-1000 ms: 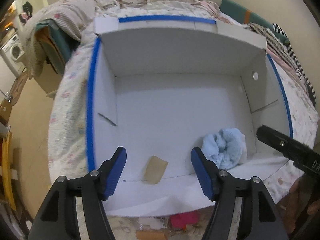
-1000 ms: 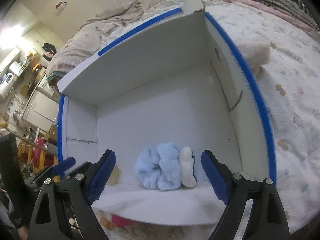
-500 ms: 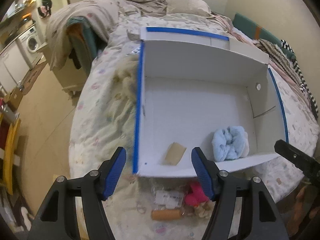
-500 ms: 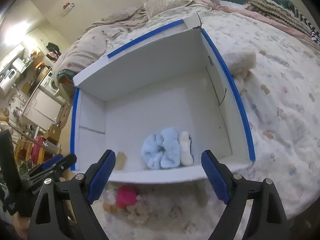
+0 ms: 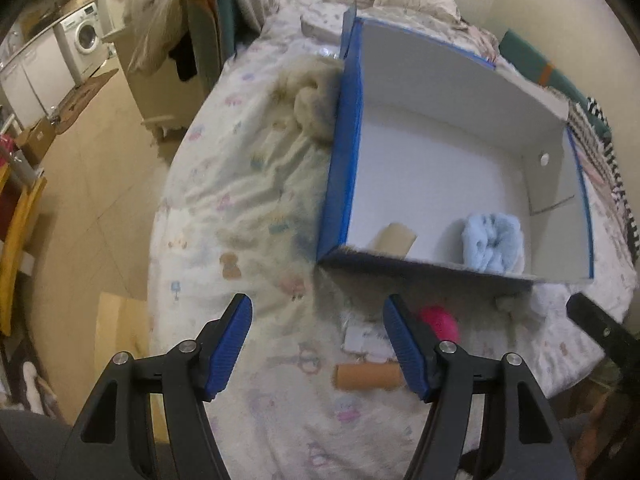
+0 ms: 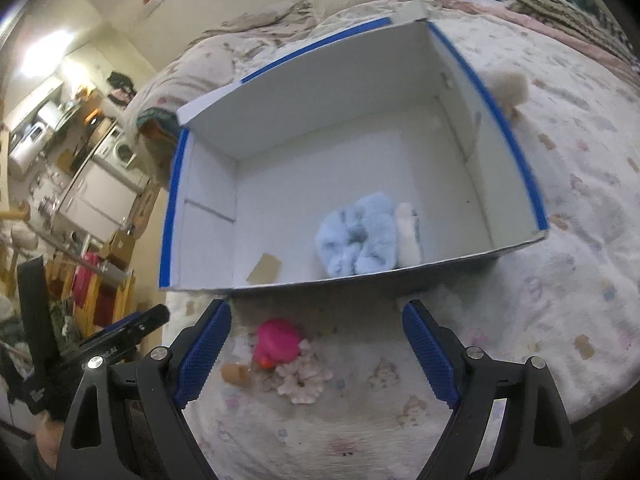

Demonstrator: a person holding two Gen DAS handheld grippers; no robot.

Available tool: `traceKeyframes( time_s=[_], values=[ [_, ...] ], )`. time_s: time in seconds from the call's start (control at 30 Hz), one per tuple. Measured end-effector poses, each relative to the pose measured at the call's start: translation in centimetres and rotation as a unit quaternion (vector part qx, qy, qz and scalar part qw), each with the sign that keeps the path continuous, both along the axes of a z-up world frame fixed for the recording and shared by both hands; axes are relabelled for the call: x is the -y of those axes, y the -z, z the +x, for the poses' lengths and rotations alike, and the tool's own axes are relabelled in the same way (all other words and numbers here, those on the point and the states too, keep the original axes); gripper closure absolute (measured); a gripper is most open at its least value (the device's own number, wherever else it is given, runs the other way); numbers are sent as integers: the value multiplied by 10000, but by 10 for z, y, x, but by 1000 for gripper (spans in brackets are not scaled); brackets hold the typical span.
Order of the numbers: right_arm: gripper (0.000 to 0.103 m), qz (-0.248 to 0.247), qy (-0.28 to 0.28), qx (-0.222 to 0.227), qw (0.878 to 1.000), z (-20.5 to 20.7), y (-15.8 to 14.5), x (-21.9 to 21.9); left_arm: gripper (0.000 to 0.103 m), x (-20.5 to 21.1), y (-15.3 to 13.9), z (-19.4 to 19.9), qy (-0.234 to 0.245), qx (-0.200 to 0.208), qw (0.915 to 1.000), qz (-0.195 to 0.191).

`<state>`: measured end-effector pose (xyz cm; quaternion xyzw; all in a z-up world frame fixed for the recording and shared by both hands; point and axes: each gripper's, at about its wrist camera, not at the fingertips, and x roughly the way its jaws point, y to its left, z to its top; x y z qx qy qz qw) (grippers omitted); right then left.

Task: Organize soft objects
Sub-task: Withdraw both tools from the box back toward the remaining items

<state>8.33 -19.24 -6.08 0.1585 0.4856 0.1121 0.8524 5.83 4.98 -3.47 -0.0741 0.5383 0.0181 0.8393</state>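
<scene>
A white box with blue-taped rims stands on the bed. A light blue fluffy item lies inside near the front wall, with a white item beside it. A pink soft object lies on the bed in front of the box, next to a pale flower-shaped soft piece. A cream fluffy item rests against the box's left wall; another lies right of the box. My left gripper and right gripper are open and empty above the bed.
A brown cardboard tube and white tags lie on the bed near the pink object. A brown paper scrap is in the box. The bed edge drops to the floor at left. Bedding is piled behind.
Both grippers have drawn back from over the box to above the bed in front of it. The pink object and tube have come into view. Both jaws stay open.
</scene>
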Motion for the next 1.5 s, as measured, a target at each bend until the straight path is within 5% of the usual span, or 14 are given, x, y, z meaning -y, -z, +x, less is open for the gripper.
traceKeyframes(
  time_s=[0.3,0.67,0.73,0.87,1.07,1.5],
  values=[
    [10,-108,-73,-41,9999,2,7,-12,38,-2,46,2,19,-932,9950,-359],
    [10,-47,81,-267,9996,10,19,-2,39,26,79,5,233,-1431,9884,-448],
    [10,15,109,-329,9994,11,22,-1,43,33,85,6,301,-1503,9871,-472],
    [10,16,94,-355,9993,15,24,-3,67,46,95,4,445,-1691,9826,-623],
    [10,-33,61,-394,9992,14,26,-4,96,56,90,4,642,-1572,9830,-700],
    [10,-35,-33,-598,9982,13,35,-8,97,25,29,-8,369,-637,9944,-761]
  ],
)
